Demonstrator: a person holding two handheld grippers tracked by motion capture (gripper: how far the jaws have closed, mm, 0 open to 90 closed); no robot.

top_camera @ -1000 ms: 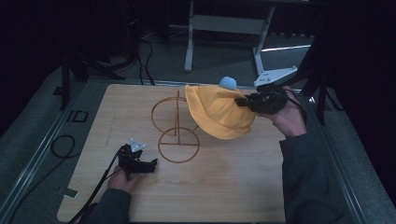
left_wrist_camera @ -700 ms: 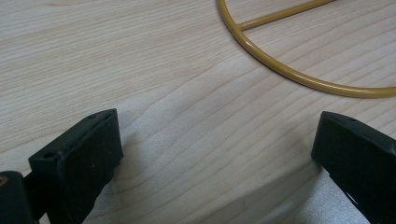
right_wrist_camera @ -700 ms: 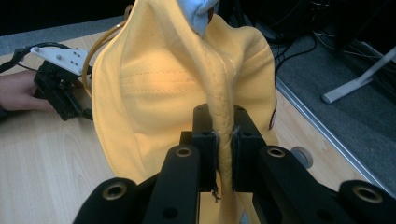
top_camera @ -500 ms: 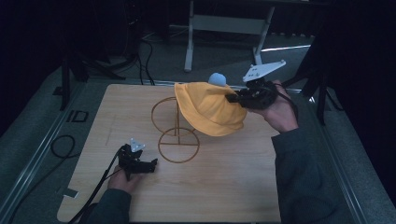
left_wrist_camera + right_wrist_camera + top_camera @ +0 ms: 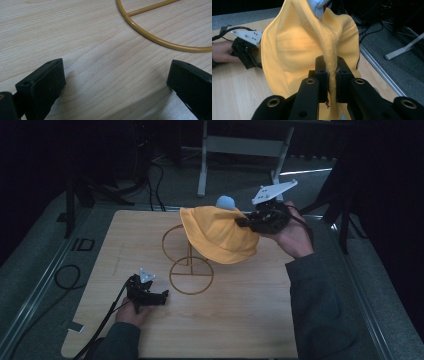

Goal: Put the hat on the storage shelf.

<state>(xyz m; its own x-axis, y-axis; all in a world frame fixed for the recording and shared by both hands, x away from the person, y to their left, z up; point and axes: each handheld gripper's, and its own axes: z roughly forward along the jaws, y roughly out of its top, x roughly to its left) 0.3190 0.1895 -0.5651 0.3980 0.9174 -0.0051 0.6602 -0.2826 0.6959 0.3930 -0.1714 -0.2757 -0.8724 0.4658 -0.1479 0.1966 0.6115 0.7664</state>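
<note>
A yellow bucket hat [image 5: 220, 232] with a pale blue pompom [image 5: 225, 201] hangs over the gold wire stand [image 5: 189, 265] at the table's middle. My right gripper [image 5: 245, 223] is shut on the hat's brim, held above the table's far right side. In the right gripper view the folded brim [image 5: 331, 67] is pinched between the jaws, with the hat's inside [image 5: 294, 45] spread beyond them. My left gripper [image 5: 162, 296] rests on the wood near the stand's round base, open with nothing between its jaws. The base ring [image 5: 160, 40] curves past just ahead of my left gripper [image 5: 116, 82].
The wooden table [image 5: 240, 320] has bare room at its front and right. A black cable [image 5: 67, 275] loops on the grey floor to the left. A metal frame [image 5: 240, 145] stands beyond the far edge. The left hand and its gripper [image 5: 245, 50] lie on the table behind the hat.
My right gripper has carried the hat up and to the left, over the top of the stand. The left gripper has stayed put.
</note>
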